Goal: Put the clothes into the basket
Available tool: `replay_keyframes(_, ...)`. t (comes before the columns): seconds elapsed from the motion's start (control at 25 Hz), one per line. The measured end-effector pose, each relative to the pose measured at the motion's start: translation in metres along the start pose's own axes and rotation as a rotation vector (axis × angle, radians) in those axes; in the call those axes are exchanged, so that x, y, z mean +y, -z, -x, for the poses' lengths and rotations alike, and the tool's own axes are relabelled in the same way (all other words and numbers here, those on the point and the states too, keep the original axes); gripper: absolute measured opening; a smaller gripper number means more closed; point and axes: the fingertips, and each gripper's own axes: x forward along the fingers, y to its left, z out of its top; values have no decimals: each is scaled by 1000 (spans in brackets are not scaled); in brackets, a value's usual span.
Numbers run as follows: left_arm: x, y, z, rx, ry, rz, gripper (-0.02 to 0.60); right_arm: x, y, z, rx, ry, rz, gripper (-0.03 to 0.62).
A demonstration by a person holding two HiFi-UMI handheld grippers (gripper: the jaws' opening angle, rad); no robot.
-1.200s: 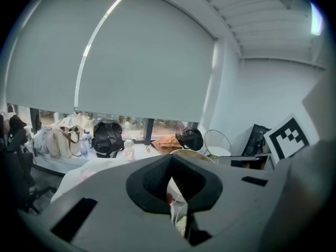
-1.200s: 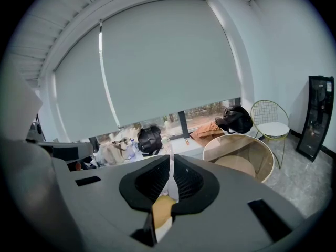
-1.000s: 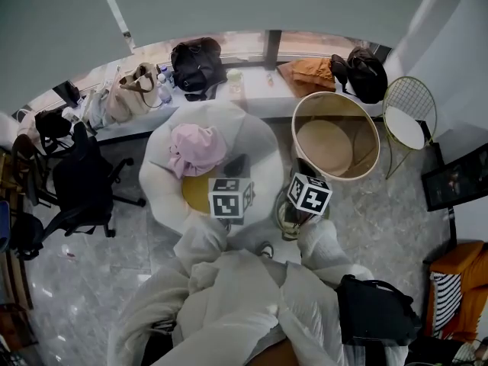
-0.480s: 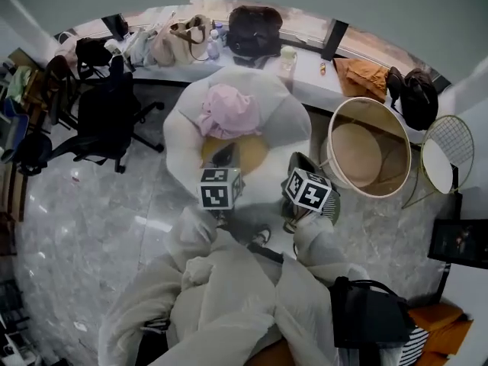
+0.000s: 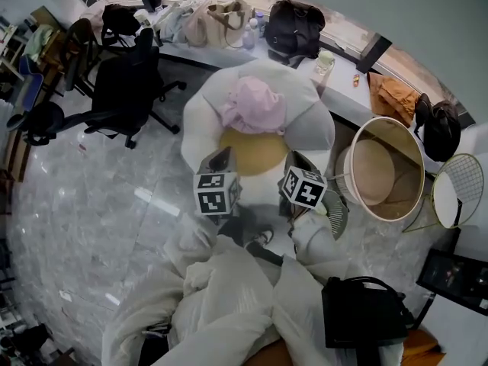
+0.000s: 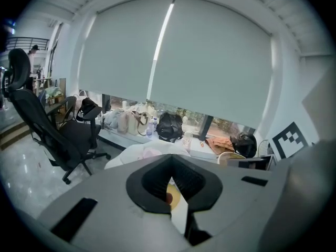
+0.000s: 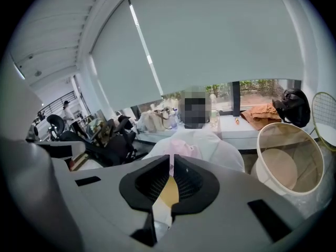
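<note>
A pink garment lies crumpled on a white round armchair, behind its yellow seat cushion. The round cream basket stands empty on the floor to the chair's right. My left gripper and right gripper hover side by side at the chair's front edge, short of the garment. In the left gripper view the left gripper is shut and empty, the garment beyond it. In the right gripper view the right gripper is shut too, with the garment ahead and the basket at the right.
A black office chair stands left of the armchair. Bags and an orange cloth lie on the window ledge behind. A wire chair is beyond the basket, and a black bag sits near the person's legs.
Both grippers have swung lower and nearer to the armchair's front. The head view has turned, so the armchair and basket sit further right. The jaws stay shut.
</note>
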Motion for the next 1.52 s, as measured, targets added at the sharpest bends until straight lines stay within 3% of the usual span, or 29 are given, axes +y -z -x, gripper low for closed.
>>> replay_keyframes(0.44, 98, 8, -73, 61, -34, 65, 6, 68, 31, -110, 123, -46, 33, 40)
replay_keyframes(0.56, 122, 36, -104, 109, -31, 81, 6, 71, 63, -148, 172, -38, 17, 40)
replay_keyframes(1.0, 190, 193, -229, 321, -47, 176, 6, 48, 193, -277, 306, 5, 46, 40)
replay_keyframes(1.2, 207, 214, -258, 308, -44, 192, 6, 37, 216, -311, 320, 12, 57, 40)
replay_keyframes(1.52, 224, 221, -289, 297, -41, 184, 6, 32, 208, -367, 283, -5, 85, 40)
